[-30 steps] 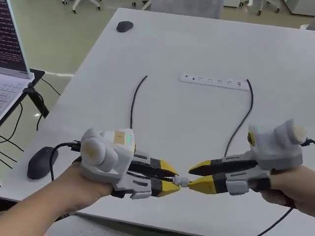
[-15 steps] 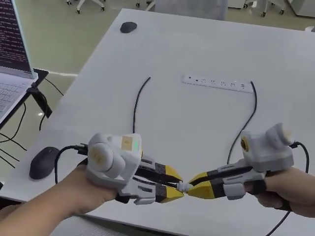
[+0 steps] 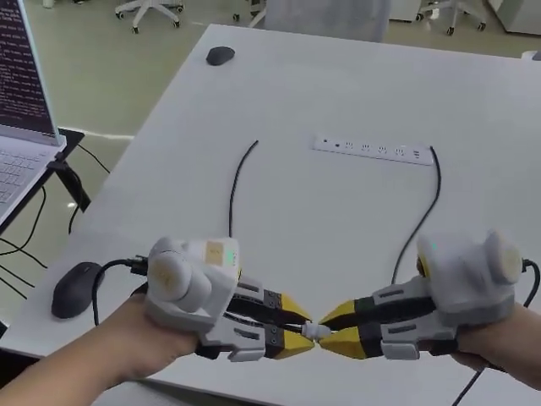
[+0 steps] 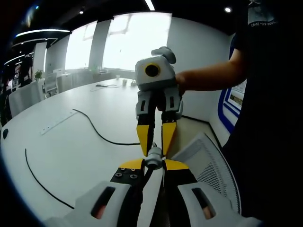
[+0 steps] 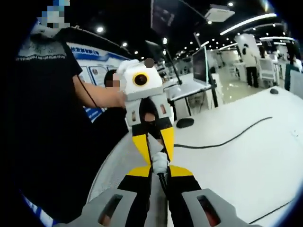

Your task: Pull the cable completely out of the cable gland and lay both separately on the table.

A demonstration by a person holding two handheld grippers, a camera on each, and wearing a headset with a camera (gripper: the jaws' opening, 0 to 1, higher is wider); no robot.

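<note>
the main risk is a slip: the gland [image 3: 317,331] is small and smooth, pinched only at the very tips, so a pull that is not straight along the cable [image 3: 236,190] could twist it out of the jaws and drop it off the near edge of the desk [image 3: 338,85], since both tools hang right over that edge. if the gland's seal grips hard, a sharp tug could whip the cable's loose length across the desk, or drag it whole instead of freeing it. squeezing the cable close to the gland would also jam it rather than let it slide.

the left hand-held gripper [image 3: 303,330] has its jaws almost together, yellow tips flanking one end of the gland; in the left gripper view the gland [image 4: 154,158] sits right between them. the right hand-held gripper [image 3: 328,331] meets it tip to tip, jaws likewise nearly closed on the other end, as the right gripper view shows [image 5: 160,163]. whether either also bites the cable itself i cannot tell. the cable's free length lies on the desk and runs in behind the left tool.
</note>
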